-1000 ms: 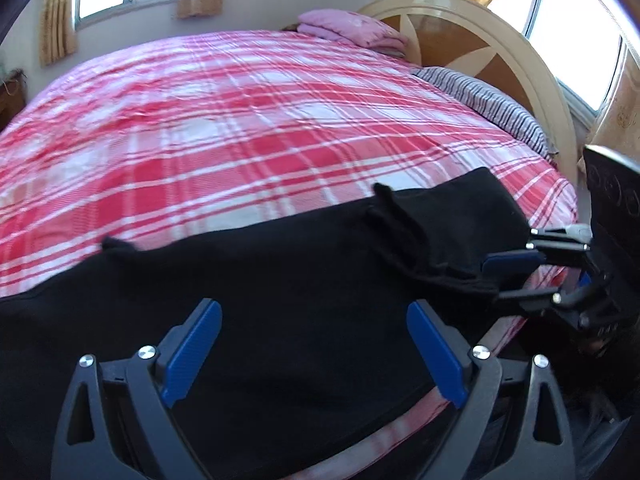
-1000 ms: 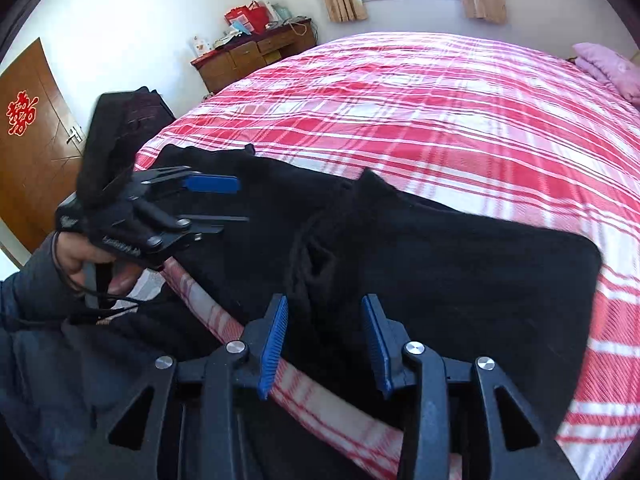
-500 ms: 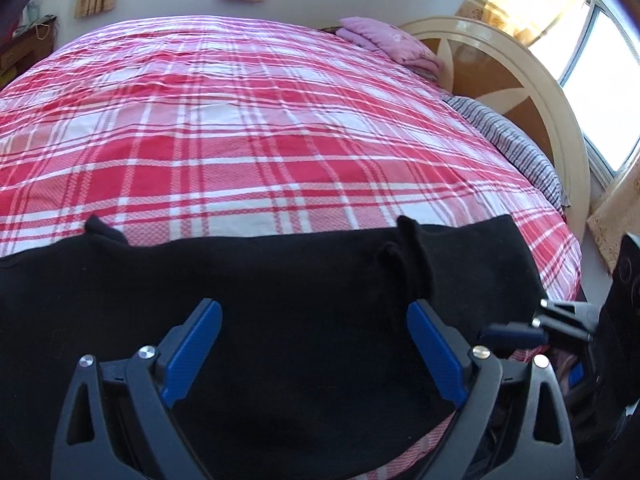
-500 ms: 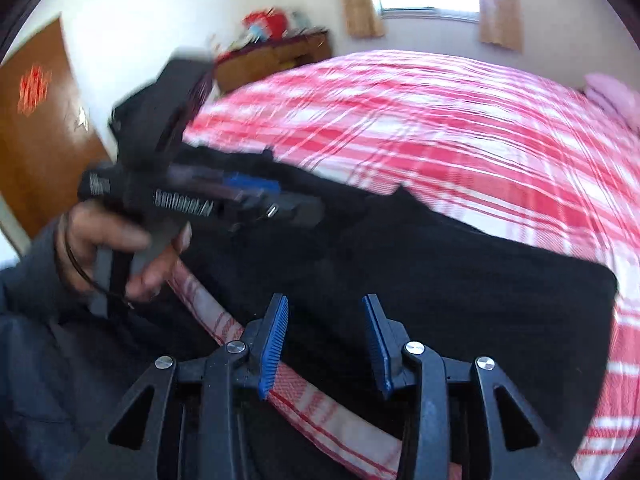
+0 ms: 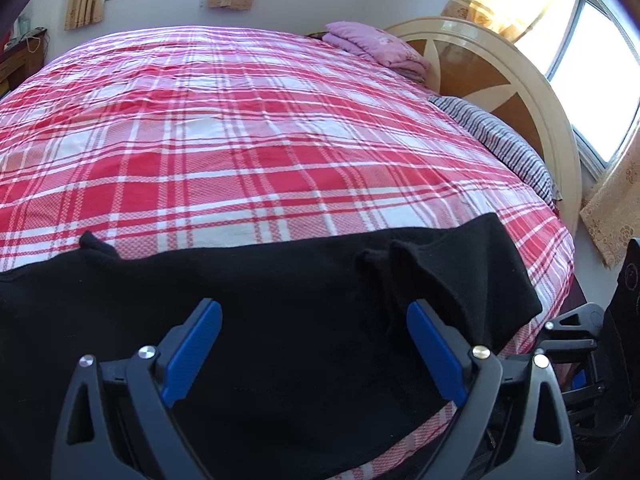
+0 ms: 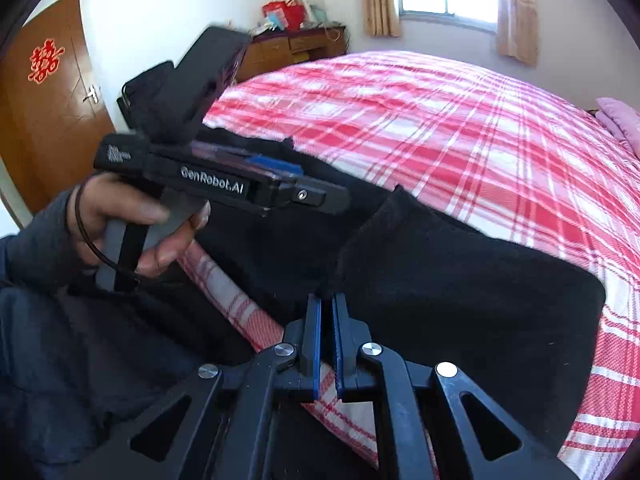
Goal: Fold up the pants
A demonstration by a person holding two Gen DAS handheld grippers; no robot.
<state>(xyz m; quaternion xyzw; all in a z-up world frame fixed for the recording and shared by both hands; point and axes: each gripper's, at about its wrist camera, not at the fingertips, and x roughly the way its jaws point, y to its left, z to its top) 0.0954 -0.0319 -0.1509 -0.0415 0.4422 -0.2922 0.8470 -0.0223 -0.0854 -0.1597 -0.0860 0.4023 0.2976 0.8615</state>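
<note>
Along the near edge of the bed [image 5: 248, 152], black pants [image 5: 280, 320] lie spread and unfolded, the right claw [image 6: 325, 312] pinched shut on a raised fold of cloth, the left claw [image 5: 314, 344] wide open above them, holding nothing.

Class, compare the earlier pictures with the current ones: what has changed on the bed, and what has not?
The right gripper has closed its blue-padded jaws, pinching a raised fold of the black fabric pants at the bed's near edge. The left gripper stays wide open above the pants, holding nothing. The pants remain spread on the red-and-white plaid bedspread.
</note>
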